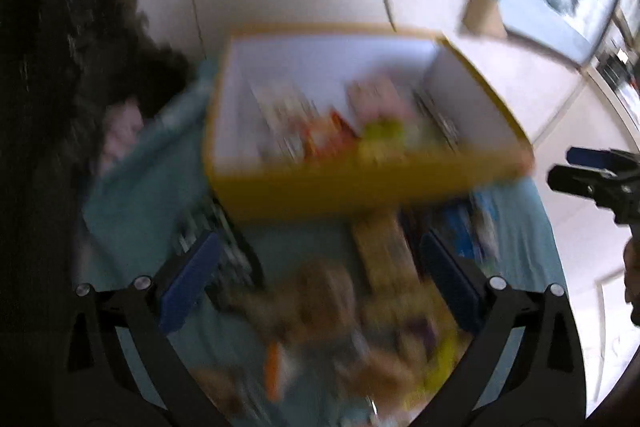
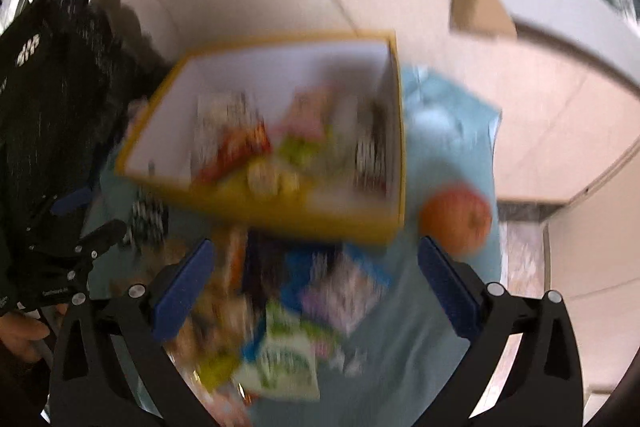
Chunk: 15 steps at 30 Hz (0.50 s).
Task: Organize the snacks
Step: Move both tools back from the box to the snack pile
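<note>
Both views are motion-blurred. A yellow box with white inner walls holds several snack packets and stands on a light blue cloth; it also shows in the right wrist view as the yellow box. Loose snack packets lie in a pile in front of it, seen again as the packets. My left gripper hangs open above the pile, nothing between its blue pads. My right gripper is open too, over the same pile, and shows as a dark shape at the right edge of the left wrist view.
An orange round thing lies on the cloth right of the box. A cardboard box stands on the pale floor behind. A black bag or garment fills the left. A hand holds the left gripper's handle.
</note>
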Each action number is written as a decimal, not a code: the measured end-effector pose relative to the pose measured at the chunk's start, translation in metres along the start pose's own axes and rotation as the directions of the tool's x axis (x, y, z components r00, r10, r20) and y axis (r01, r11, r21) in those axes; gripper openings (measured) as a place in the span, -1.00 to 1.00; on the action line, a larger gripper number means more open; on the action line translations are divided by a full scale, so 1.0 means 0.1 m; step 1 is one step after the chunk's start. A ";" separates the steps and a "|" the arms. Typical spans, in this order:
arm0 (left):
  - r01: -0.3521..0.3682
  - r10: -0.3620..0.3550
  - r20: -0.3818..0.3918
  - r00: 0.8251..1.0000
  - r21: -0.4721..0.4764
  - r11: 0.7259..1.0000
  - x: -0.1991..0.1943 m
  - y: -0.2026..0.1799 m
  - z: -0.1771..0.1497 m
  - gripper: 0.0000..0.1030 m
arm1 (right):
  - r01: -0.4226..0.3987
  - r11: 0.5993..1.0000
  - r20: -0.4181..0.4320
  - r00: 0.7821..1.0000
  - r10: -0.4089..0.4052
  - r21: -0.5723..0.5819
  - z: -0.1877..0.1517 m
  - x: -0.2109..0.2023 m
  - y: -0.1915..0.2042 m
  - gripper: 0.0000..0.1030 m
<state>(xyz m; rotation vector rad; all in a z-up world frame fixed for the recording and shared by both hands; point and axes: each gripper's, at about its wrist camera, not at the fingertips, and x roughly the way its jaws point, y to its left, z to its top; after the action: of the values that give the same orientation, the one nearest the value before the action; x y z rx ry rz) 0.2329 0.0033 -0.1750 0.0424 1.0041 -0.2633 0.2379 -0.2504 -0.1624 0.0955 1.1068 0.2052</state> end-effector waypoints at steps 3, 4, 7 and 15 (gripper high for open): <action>0.015 -0.011 -0.091 0.996 0.043 0.999 0.14 -0.17 -0.52 0.96 | -0.020 0.999 -0.059 0.998 0.023 0.049 -0.49 0.07 -0.06 0.97; 0.008 -0.003 -0.117 0.993 0.044 0.999 0.19 -0.19 -0.69 0.96 | -0.021 0.998 -0.071 0.997 0.025 0.062 -0.59 0.09 -0.07 0.97; 0.002 -0.001 -0.174 0.985 0.004 1.000 0.32 -0.20 -1.03 0.96 | -0.036 0.993 -0.100 0.994 0.048 0.116 -0.90 0.13 -0.10 0.97; 0.007 -0.031 -0.121 0.992 -0.194 0.981 0.44 -0.22 -1.07 0.96 | -0.034 0.990 -0.160 0.985 0.056 0.137 -1.31 0.19 -0.03 0.97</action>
<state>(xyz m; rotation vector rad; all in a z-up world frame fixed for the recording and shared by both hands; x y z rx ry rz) 0.1617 -0.0096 -0.2672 -0.1290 1.1500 -0.1808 0.1292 -0.2525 -0.2383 0.2266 1.2832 0.1815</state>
